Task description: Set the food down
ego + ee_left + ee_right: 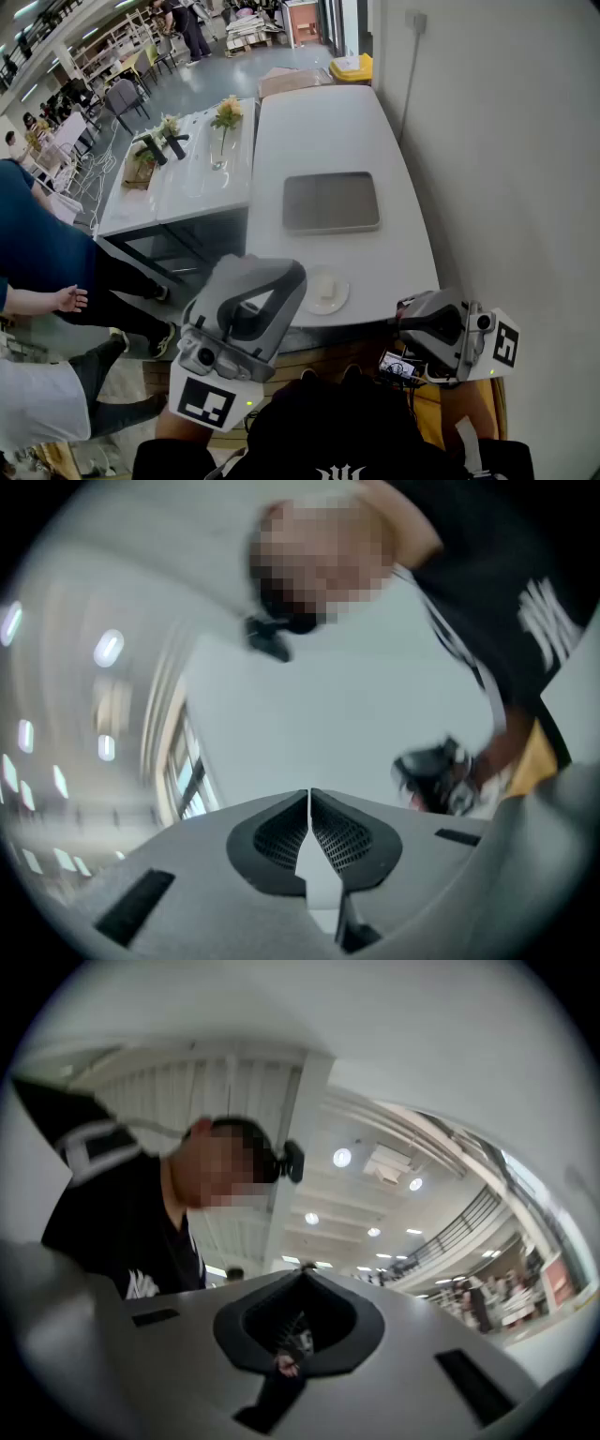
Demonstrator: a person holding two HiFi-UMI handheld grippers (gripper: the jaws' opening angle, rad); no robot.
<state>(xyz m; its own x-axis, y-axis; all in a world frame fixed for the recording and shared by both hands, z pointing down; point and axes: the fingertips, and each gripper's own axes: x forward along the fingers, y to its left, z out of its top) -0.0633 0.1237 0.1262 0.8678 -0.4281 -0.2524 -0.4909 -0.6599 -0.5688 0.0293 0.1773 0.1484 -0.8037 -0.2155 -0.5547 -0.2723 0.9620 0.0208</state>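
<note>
Both grippers are sitting at the bottom of the frame, close to the person's body, and are aiming up at the person, away from the table (319,131). The left gripper (308,803) is holding its jaws together on nothing, and so is the right gripper (301,1283). The food (327,284) is resting on a plate (309,303) at lower centre, beyond and between the 2 grippers. The left is appearing nearer. A tray (331,202) is lying farther back.
</note>
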